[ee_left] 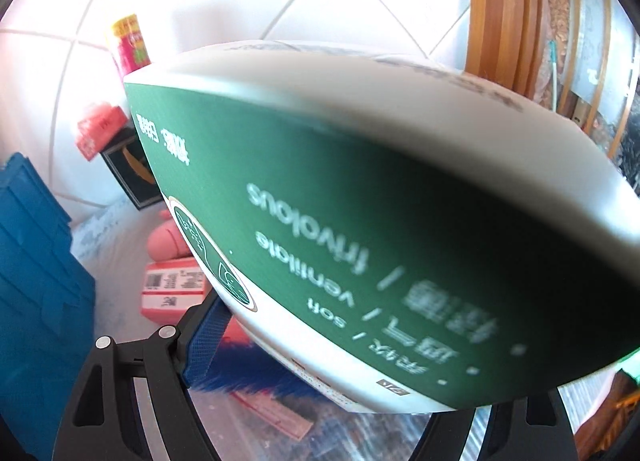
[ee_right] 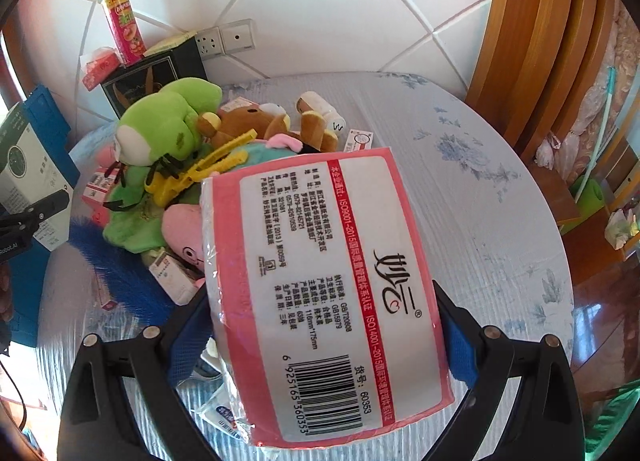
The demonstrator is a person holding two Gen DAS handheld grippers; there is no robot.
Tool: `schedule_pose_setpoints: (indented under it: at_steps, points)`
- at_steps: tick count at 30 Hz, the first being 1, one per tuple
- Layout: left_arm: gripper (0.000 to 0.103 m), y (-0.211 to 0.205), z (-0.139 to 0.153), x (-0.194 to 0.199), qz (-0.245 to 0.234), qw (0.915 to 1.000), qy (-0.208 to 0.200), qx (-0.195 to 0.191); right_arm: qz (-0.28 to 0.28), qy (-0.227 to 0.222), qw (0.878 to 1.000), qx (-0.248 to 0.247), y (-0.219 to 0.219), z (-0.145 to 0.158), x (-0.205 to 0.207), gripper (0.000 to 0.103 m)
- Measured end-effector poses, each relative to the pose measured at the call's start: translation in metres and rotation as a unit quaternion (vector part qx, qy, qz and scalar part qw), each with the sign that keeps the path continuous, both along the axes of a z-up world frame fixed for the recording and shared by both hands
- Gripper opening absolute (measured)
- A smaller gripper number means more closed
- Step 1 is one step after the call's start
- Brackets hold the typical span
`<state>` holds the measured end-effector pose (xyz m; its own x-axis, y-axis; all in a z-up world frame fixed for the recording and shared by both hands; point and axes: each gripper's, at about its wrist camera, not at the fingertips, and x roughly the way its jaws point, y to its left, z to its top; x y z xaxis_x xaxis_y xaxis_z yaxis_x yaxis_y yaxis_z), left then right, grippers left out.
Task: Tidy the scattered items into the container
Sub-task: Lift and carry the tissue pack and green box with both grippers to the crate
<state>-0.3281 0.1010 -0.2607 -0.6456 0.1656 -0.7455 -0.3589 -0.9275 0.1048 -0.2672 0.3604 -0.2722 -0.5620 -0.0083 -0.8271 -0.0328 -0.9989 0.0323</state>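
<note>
A green and white box [ee_left: 360, 201] fills the left wrist view, tilted and held up off the table. My left gripper [ee_left: 372, 365] is shut on it; the blue pad [ee_left: 204, 341] of one finger presses its side, and the other finger is mostly hidden. In the right wrist view my right gripper [ee_right: 324, 349] is shut on a pink tissue pack [ee_right: 320, 285], lifted above the table with a blue pad on each side. The blue crate [ee_left: 36, 261] stands at the left, also seen behind the left gripper [ee_right: 36, 213] as the blue crate [ee_right: 48, 121].
On the round covered table [ee_right: 460, 189] lies a heap: a green frog plush [ee_right: 160, 129], brown bear [ee_right: 256, 125], yellow clip [ee_right: 204, 173], pink plush [ee_right: 184, 233], blue feathery thing [ee_right: 120, 265] and small boxes. A red can [ee_right: 124, 25] stands on a black box [ee_right: 152, 73] by the wall.
</note>
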Motion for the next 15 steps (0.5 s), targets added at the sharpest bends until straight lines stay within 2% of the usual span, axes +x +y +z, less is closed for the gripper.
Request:
schedule_pose_setpoints:
  at_steps: [6,15]
  points:
    - [0.08,-0.007,0.034,0.024,-0.003,0.9998,0.018,0.004,-0.001,0.03,1.0,-0.003,-0.018,0.041,0.021,0.097]
    - [0.08,-0.026,0.066,0.047,-0.003,0.9992,0.037,0.016,-0.007,0.071,0.997,0.005,-0.043,0.089,0.049,0.097]
